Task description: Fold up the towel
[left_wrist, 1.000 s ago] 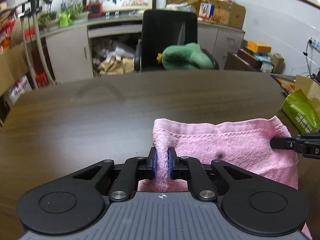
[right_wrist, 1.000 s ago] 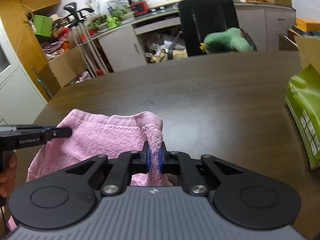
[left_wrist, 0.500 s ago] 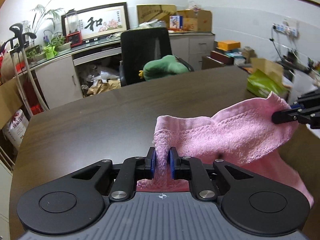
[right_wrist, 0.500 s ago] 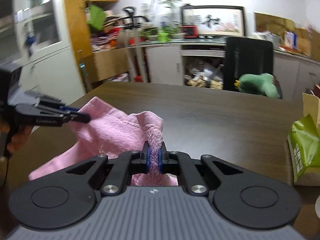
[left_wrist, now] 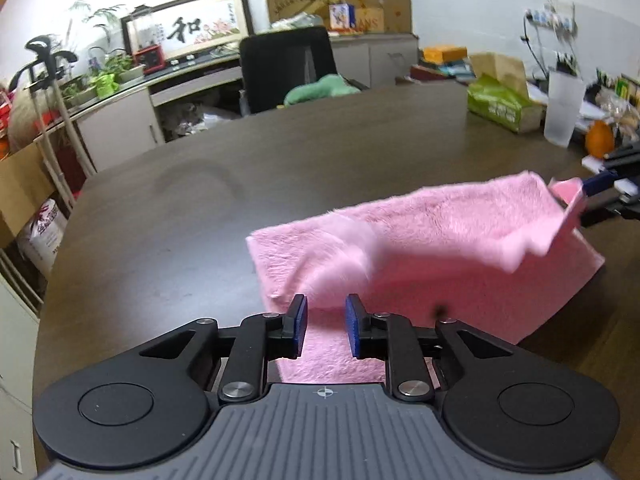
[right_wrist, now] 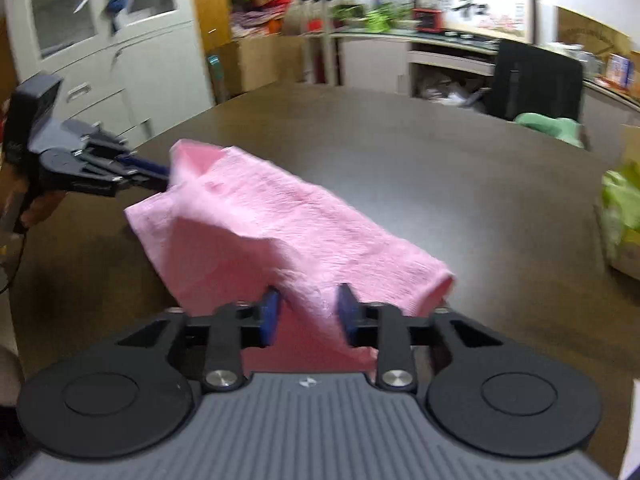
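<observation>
bare table ahead; green packet and cup crowd right

The towel is plain pink, without any pattern. It lies on a dark brown table. The left gripper is black with a grey ribbed body, and its pads are blue; the right gripper has the same colours. Far behind, a chair is black and a soft thing on it is green. At the far right stand a green pack and an orange ball. The cabinets are light grey.
</observation>
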Demonstrator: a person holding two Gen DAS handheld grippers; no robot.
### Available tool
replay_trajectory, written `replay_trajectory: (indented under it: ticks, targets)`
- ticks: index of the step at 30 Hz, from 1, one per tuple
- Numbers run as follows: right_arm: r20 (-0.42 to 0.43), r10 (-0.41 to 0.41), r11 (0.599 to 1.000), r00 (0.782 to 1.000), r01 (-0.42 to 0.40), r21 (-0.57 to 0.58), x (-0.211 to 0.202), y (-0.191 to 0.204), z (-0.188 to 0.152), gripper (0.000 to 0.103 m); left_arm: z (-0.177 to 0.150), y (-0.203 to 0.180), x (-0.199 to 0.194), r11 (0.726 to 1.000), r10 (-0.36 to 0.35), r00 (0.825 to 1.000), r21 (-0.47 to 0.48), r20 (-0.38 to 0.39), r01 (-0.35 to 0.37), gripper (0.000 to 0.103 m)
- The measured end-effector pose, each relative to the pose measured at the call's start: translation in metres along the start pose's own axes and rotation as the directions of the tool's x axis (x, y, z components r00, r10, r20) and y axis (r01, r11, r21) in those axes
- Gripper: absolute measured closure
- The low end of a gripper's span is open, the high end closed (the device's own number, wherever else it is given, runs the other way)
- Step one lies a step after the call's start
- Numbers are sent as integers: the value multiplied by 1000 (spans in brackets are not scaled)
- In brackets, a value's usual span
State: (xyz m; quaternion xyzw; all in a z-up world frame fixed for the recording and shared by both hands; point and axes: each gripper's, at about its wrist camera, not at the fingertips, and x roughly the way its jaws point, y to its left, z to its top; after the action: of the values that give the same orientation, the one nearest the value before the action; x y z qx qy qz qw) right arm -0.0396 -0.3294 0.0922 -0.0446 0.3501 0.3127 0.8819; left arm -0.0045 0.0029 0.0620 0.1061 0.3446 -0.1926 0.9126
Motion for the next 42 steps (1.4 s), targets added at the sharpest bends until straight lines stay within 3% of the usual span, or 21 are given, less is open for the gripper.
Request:
replay_trajectory:
  ticks: [6,12,15,17,23,26,28,29,32,34,37,39,42]
  targets:
    - [65,-27,998,997,24,50,-42,5,-12,25,-5,14,-19,998,-12,999,-69,30,14,68]
    - [23,19,980,1000,-23,197,-15,-5,-12,25,3,7,-16,991,-69,997,-107,44,73,64]
    - [-22,12,954,1000,-5,299,4,-11,-15,25,4,0,-14,992,-76,995,-99,65,82,56]
    - [-42,-7,936,999,22,352,9,-16,-21,25,1,-2,-12,994,-48,996,-92,76,55,44]
    - [41,139,835,989,-140,532,2,-45,-58,29,-9,17,-11,975,-93,991,-192,92,110,41]
    - [87,184,778,979,-199,596,4,-57,-70,35,-11,22,-7,969,-87,994,-226,69,100,41]
    - [73,169,768,983,-177,616,7,-60,-72,54,-13,21,-6,971,-75,996,-221,57,86,41]
    - [78,184,768,980,-193,611,9,-60,-72,55,-15,20,-6,974,-69,996,-214,52,78,39]
    - [59,176,793,983,-177,582,12,-53,-69,59,-19,17,-6,978,-48,998,-200,37,54,34]
    - [48,163,799,985,-161,580,14,-50,-66,69,-19,17,-6,978,-40,999,-201,32,46,33]
    - [45,127,800,991,-129,587,14,-49,-63,75,-18,19,-5,975,-33,999,-221,19,36,30]
    - [33,101,811,994,-101,576,14,-46,-60,95,-16,21,-4,972,-24,1000,-233,6,25,29]
    - [16,69,834,997,-67,547,15,-40,-59,98,-14,22,-3,970,-8,1000,-244,-7,7,28]
